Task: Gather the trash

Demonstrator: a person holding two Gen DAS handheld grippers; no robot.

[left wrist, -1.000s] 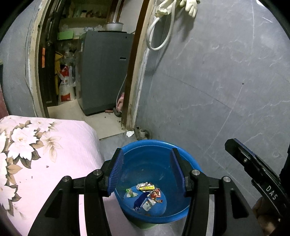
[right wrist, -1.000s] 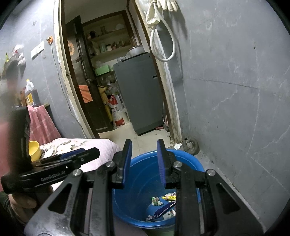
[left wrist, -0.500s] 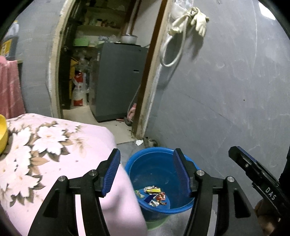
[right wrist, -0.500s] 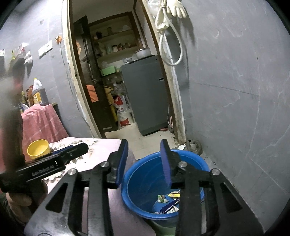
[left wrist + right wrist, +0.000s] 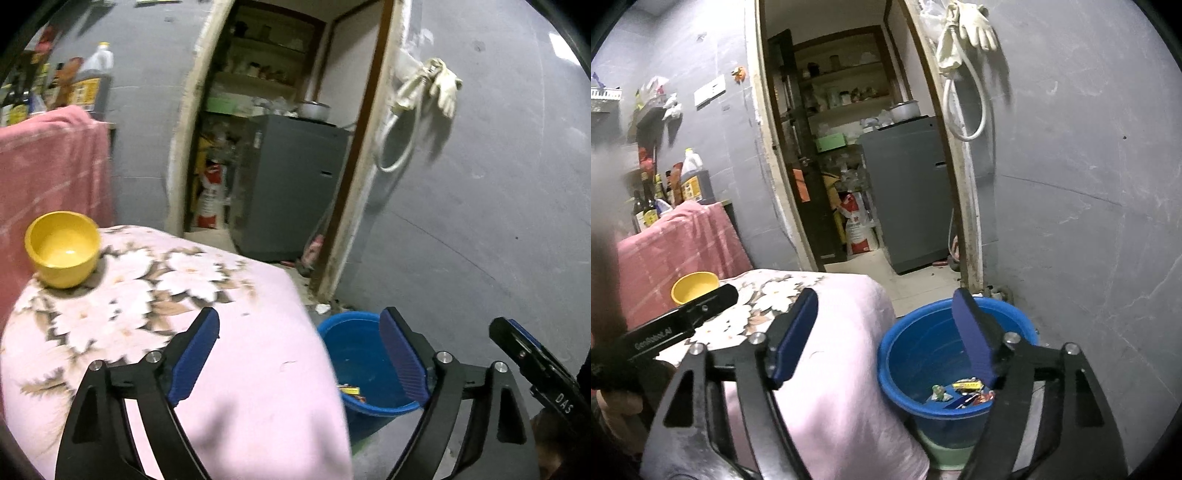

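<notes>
Both tongs were spread wide and empty: the left tongs over the right edge of the flowered bench, the right tongs half above the blue bucket. Several wrappers lay in the bucket's bottom, on the floor just beside that edge. Only a yellow bowl stood at the bench's far left corner, so collecting looked nearly finished.

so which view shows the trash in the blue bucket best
The right wrist view: the wrappers lie open to sight on the blue bucket floor. In the left wrist view the pink cloth covers most; only a scrap shows.
</notes>
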